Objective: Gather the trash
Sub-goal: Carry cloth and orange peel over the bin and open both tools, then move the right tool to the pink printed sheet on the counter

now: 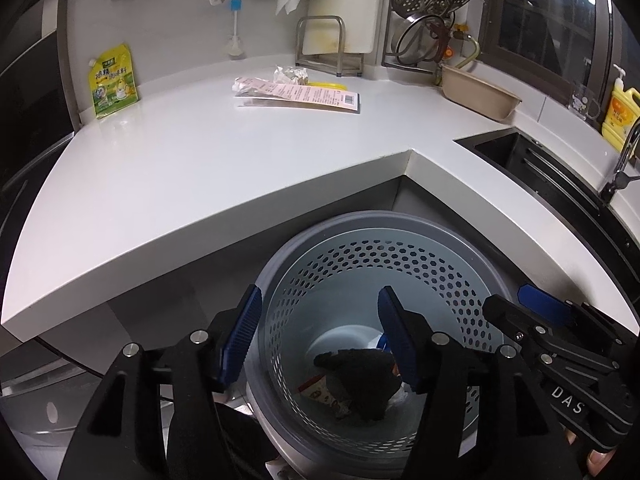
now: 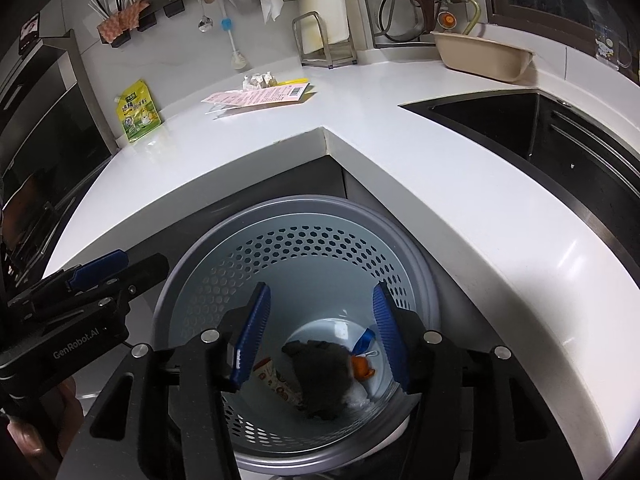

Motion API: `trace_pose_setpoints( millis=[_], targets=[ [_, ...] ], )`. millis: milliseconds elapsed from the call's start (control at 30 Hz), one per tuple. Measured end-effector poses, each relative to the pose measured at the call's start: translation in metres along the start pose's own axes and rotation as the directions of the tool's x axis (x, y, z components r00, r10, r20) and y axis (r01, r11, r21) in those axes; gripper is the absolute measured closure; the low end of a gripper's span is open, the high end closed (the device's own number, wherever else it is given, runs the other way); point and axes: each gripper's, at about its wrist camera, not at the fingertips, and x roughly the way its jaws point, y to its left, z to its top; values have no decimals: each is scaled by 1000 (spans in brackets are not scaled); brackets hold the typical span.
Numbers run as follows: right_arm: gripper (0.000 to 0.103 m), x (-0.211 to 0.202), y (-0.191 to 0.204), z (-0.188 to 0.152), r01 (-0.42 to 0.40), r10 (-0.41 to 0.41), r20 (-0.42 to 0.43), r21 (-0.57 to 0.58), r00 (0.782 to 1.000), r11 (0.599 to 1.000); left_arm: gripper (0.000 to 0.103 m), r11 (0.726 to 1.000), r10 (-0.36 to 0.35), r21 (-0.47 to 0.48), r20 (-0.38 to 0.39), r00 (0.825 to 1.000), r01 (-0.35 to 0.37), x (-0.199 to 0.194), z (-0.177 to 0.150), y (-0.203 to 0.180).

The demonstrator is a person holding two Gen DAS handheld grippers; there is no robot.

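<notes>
A grey perforated trash bin (image 1: 400,264) stands on the floor in the counter's inner corner; it also shows in the right wrist view (image 2: 304,256). In it lie a dark crumpled piece (image 1: 364,376), a printed wrapper (image 2: 276,384) and an orange bit (image 2: 362,366). My left gripper (image 1: 320,332) is open and empty above the bin. My right gripper (image 2: 320,332) is open and empty above it too. On the counter lie a pink paper sheet (image 1: 300,94), crumpled paper (image 1: 290,74) and a yellow-green pouch (image 1: 112,80).
A white L-shaped counter (image 1: 200,168) wraps the corner. A black sink (image 2: 540,132) is at right, with a beige basin (image 2: 480,58), a yellow soap bottle (image 1: 620,114), a dish rack (image 1: 432,12) and a cutting board stand (image 1: 332,46) behind. An oven (image 2: 36,132) is at left.
</notes>
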Motion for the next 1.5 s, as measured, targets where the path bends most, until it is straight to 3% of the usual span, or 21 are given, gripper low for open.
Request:
trace_pose_setpoints(
  millis=[600,1100,1500],
  targets=[
    [47,-2,5,17,-60,60,38,-23,997,998,27,997,74,-41,75,994,-71,-17,21,22],
    [41,15,17,103,-84,96,108,-110,990,990,13,989,140,-75,184,973,-128,-19,93,50],
    [41,72,21,164,-97,107,64,-148,992,984,9,982,174,-105,202,964,-155,14,146,67]
  ],
)
